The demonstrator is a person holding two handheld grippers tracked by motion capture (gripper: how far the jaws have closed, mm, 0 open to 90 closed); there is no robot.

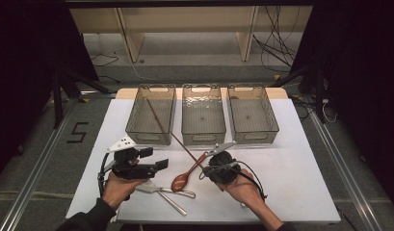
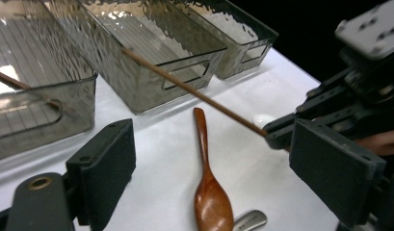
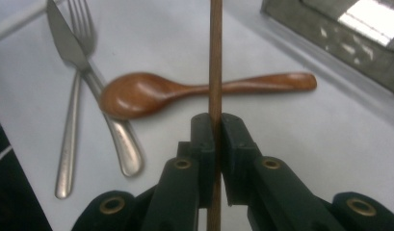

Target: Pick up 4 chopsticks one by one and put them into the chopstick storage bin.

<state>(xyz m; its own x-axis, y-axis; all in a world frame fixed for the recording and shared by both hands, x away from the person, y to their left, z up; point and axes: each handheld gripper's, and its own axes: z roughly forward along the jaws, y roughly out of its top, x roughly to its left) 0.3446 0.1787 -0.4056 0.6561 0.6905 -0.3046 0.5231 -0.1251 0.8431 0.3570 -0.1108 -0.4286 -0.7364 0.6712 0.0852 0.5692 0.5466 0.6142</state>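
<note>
My right gripper (image 1: 204,165) (image 3: 216,126) is shut on a thin brown chopstick (image 1: 187,148) (image 3: 215,53), which slants up and away toward the left basket (image 1: 149,137). In the left gripper view the same chopstick (image 2: 194,91) runs from the middle basket's corner to the right gripper (image 2: 280,135). A second stick (image 2: 21,86) lies inside the left basket. A wooden spoon (image 1: 184,177) (image 2: 211,192) (image 3: 151,94) lies on the white table under the held chopstick. My left gripper (image 1: 160,165) (image 2: 218,161) hovers to the left of the spoon, open, with nothing between its pads.
Three clear grey baskets stand in a row at the back: left, middle (image 1: 203,137) and right (image 1: 255,136). A metal fork (image 1: 177,193) (image 3: 69,134) and knife (image 1: 169,201) (image 3: 76,53) lie crossed near the table's front edge (image 1: 209,220). White tabletop (image 1: 291,178) stretches to the right.
</note>
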